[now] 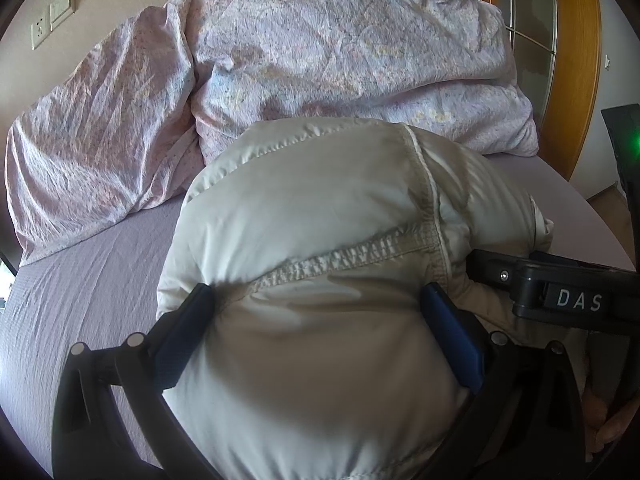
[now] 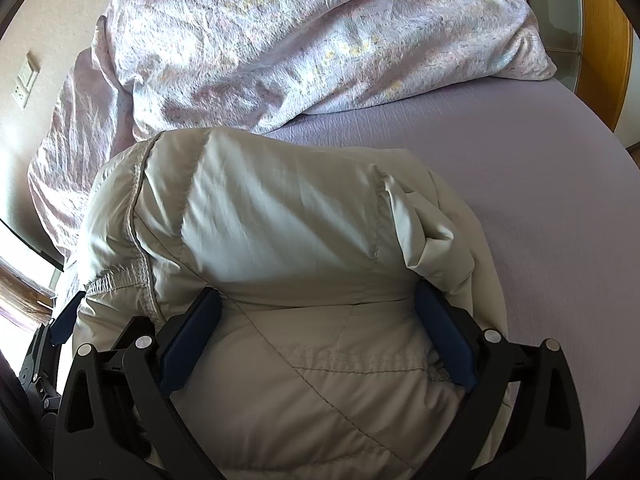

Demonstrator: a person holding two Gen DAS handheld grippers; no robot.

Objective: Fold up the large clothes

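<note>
- A puffy cream quilted jacket [image 1: 320,216] lies bundled on the bed, over the lavender sheet [image 1: 88,280], filling the middle and 6 o'clock part of both wrist views.
- The left tool [image 1: 320,304] has its blue-padded fingers [image 1: 188,320] spread wide, with a thick fold of the jacket bulging up between them; the pads press against the fabric on both sides, near a puckered, gathered seam.
- The right tool [image 2: 320,300] stands the same way: fingers [image 2: 440,320] wide apart, a padded mound of jacket sitting between them and touching both pads.
- In the left wrist view the right tool's black body, marked "DAS", comes in at 3 o'clock, just beside the jacket's edge; part of a hand [image 1: 612,420] shows at 4 o'clock.
- In the right wrist view the left tool's blue pad peeks out at 9 o'clock, tight against the jacket.
- A crumpled pink floral duvet [image 1: 320,48] is heaped from 10 to 1 o'clock, right behind the jacket and touching its far edge.
- Bare sheet lies open at 3 o'clock in the right wrist view.
- Wall switches and a socket [image 1: 52,20] sit at 10 o'clock; a wooden-framed glass door [image 1: 560,40] stands at 2 o'clock.
</note>
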